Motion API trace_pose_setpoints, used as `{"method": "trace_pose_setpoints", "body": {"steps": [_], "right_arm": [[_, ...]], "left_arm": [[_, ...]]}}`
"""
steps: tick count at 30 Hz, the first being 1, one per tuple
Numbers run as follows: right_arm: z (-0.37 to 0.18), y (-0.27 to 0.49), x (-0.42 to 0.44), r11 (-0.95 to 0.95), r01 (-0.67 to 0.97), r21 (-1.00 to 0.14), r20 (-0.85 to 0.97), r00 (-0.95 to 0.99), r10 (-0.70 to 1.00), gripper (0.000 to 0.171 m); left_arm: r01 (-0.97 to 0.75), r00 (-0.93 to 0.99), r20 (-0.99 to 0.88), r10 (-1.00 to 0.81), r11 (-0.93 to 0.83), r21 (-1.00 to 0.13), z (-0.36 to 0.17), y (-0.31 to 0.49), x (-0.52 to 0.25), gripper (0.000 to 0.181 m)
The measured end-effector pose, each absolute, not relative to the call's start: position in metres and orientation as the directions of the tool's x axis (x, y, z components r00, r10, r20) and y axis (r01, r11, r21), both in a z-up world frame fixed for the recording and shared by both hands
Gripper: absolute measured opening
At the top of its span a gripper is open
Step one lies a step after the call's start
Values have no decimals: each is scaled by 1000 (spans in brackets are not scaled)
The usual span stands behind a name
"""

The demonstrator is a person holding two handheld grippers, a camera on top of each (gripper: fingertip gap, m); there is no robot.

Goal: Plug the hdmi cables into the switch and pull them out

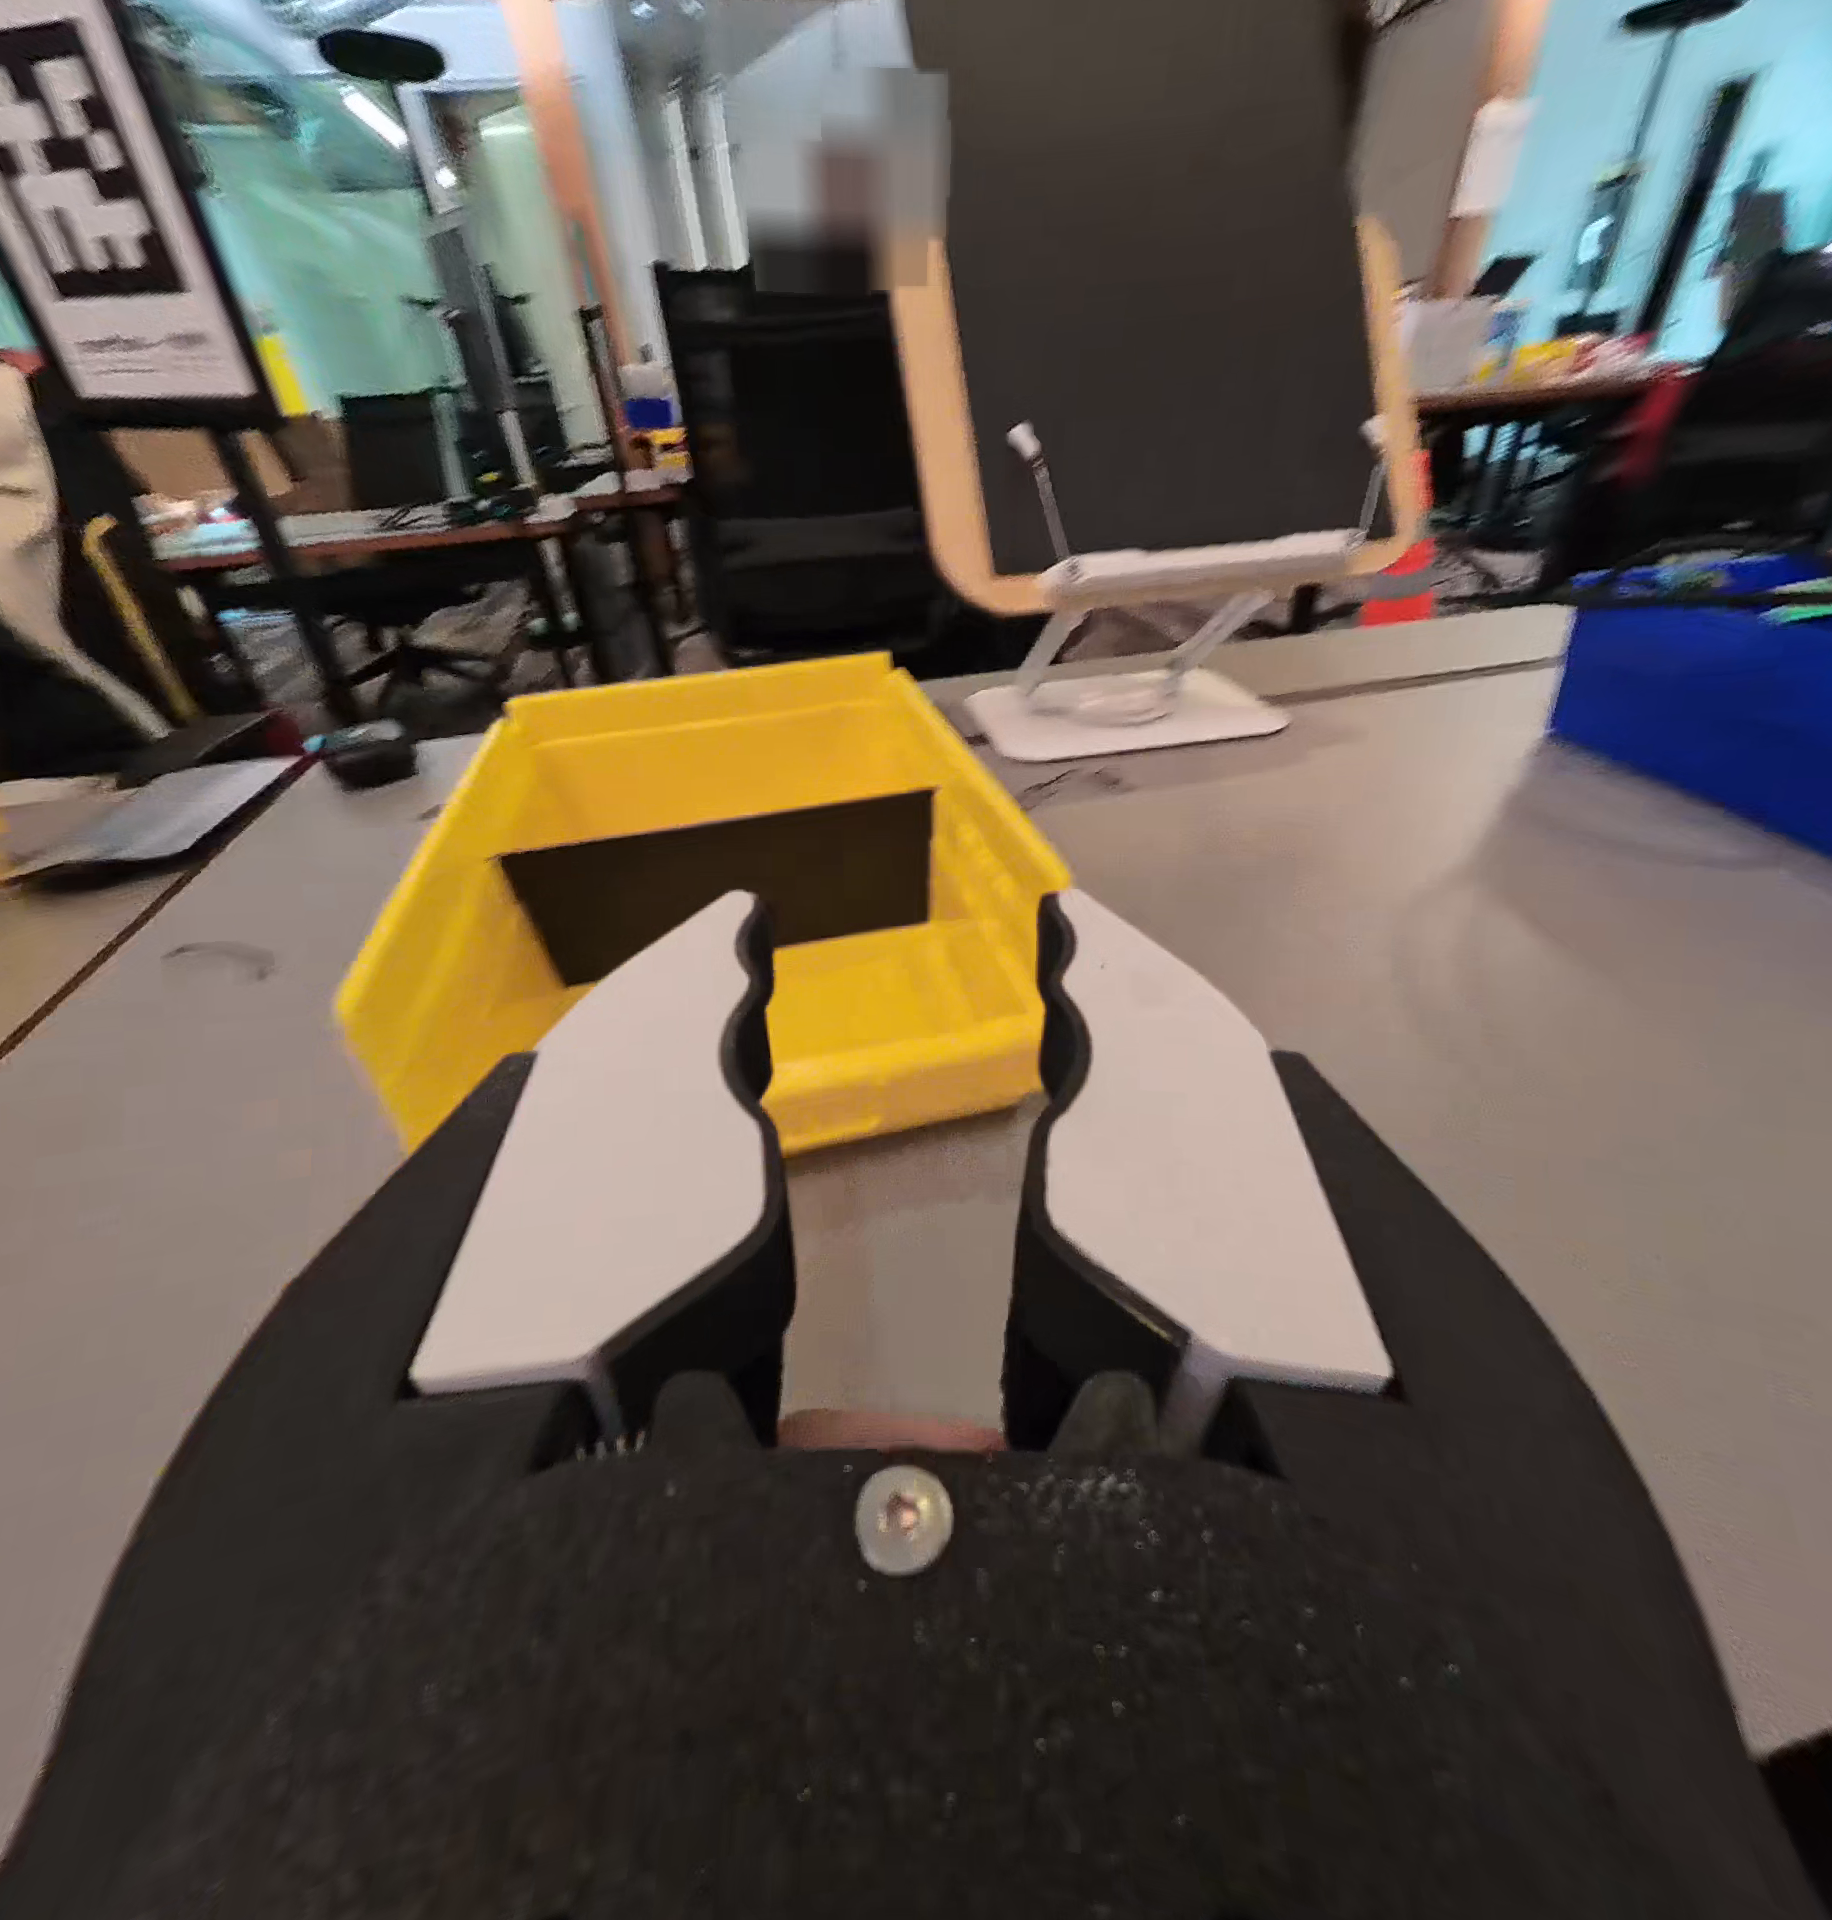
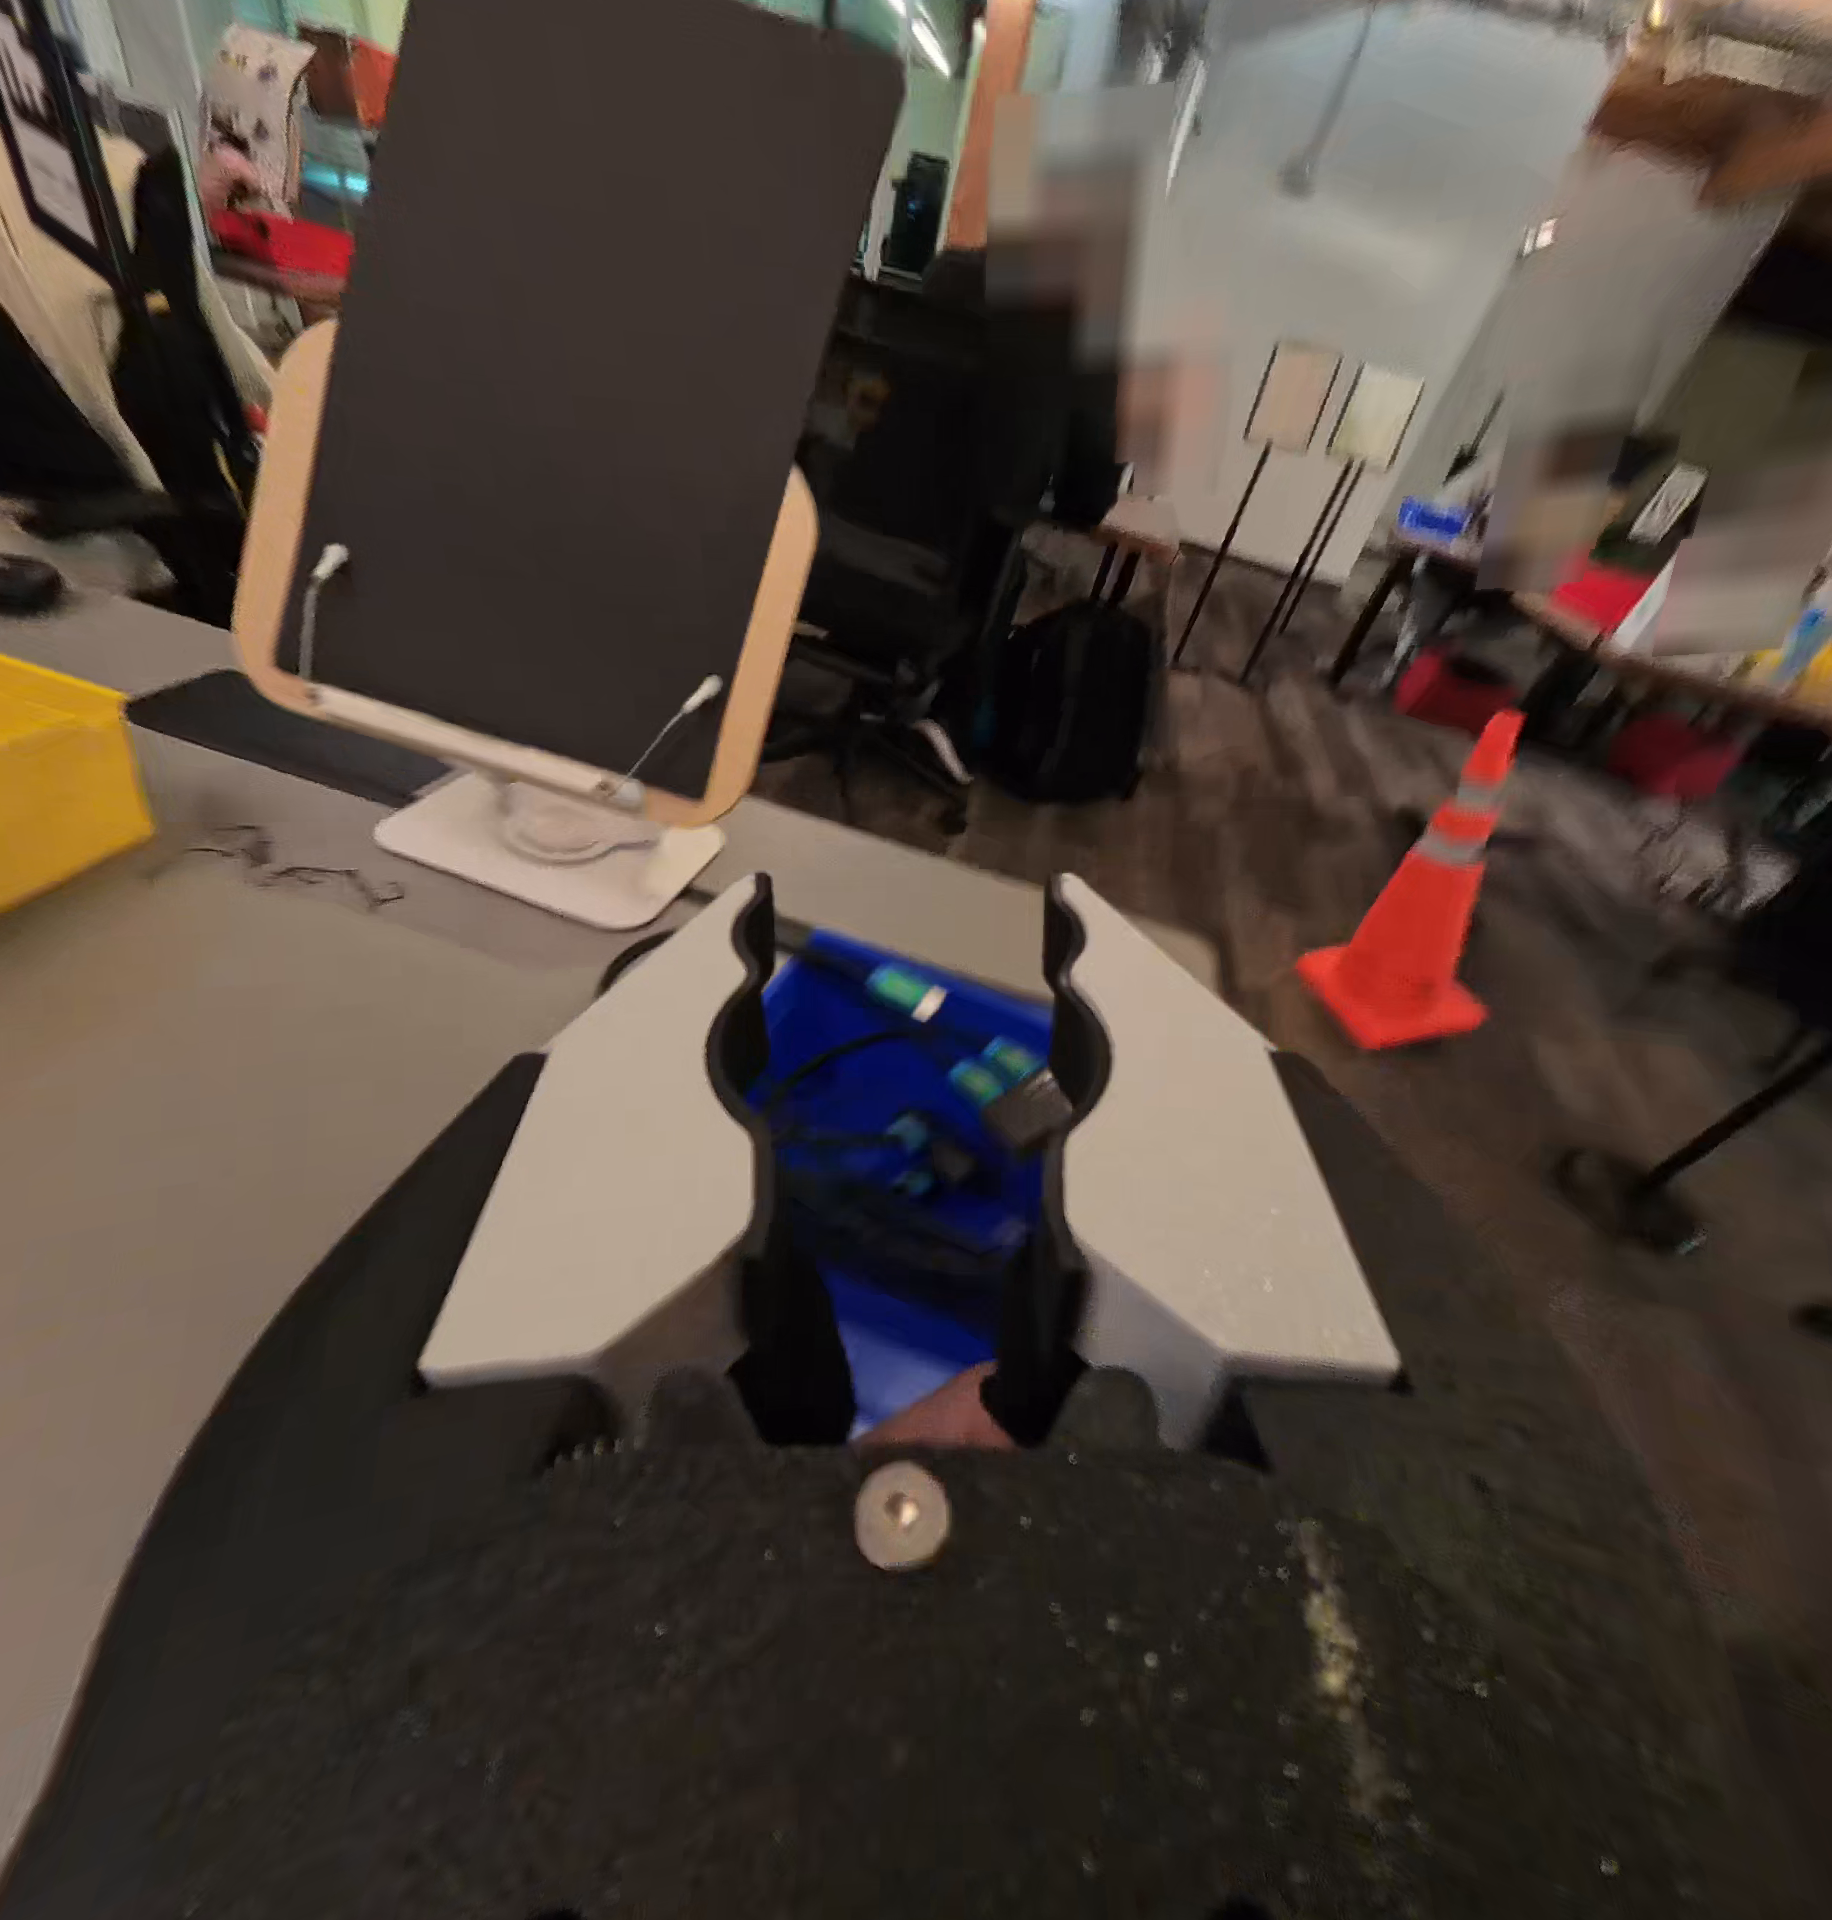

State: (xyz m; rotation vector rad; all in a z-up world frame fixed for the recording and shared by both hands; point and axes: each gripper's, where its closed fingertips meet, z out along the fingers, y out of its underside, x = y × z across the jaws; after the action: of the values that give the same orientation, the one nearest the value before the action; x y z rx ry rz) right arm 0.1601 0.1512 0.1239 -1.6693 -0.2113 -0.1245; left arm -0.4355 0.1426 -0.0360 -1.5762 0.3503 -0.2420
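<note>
A grey tabletop (image 1: 1307, 935) is carrying everything here, its surface showing dark scuff marks (image 2: 288, 862) near the middle. A yellow bin (image 1: 704, 914) is sitting on it, open at the top, with a dark divider panel (image 1: 725, 873) standing across its inside. Well apart to the right, a blue bin (image 1: 1712, 717) is resting on the same surface, holding black cables with green-banded plugs (image 2: 896, 1091). Between the bins and farther back, a white stand (image 1: 1130, 707) is sitting on its flat base, propping up a dark, tan-framed panel (image 1: 1151, 260). At the far left edge, something flat and black (image 1: 164, 821), possibly a mat, is lying on the tabletop.
</note>
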Motion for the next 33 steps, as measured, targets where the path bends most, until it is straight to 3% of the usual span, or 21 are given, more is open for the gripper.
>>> {"method": "trace_pose_setpoints", "body": {"steps": [5, 9, 11, 17, 29, 33], "right_arm": [[-9, 106, 125, -123, -169, -978, -174, 984, 32, 51], [-70, 86, 124, -77, -193, -978, -186, 979, -87, 49], [-80, 89, 123, -117, -171, -978, -162, 983, -82, 49], [-96, 105, 124, -166, -134, -977, -122, 989, -82, 49], [-100, 109, 129, -186, -149, -971, -136, 987, -80, 49], [-95, 110, 112, -183, -94, -979, -95, 996, -4, 49]], "left_arm": [[-99, 964, -61, -260, -134, -986, -70, 149, -471, 43], [-273, 933, -216, -287, -179, -945, -98, 163, -469, 43], [-288, 934, -240, -265, -157, -945, -93, 169, -467, 41], [-74, 925, 11, -379, -211, -975, -92, 177, -439, 37], [52, 909, 183, -376, -333, -942, -99, 174, -442, 35], [39, 922, 161, -351, -331, -943, -102, 167, -453, 33]]}}
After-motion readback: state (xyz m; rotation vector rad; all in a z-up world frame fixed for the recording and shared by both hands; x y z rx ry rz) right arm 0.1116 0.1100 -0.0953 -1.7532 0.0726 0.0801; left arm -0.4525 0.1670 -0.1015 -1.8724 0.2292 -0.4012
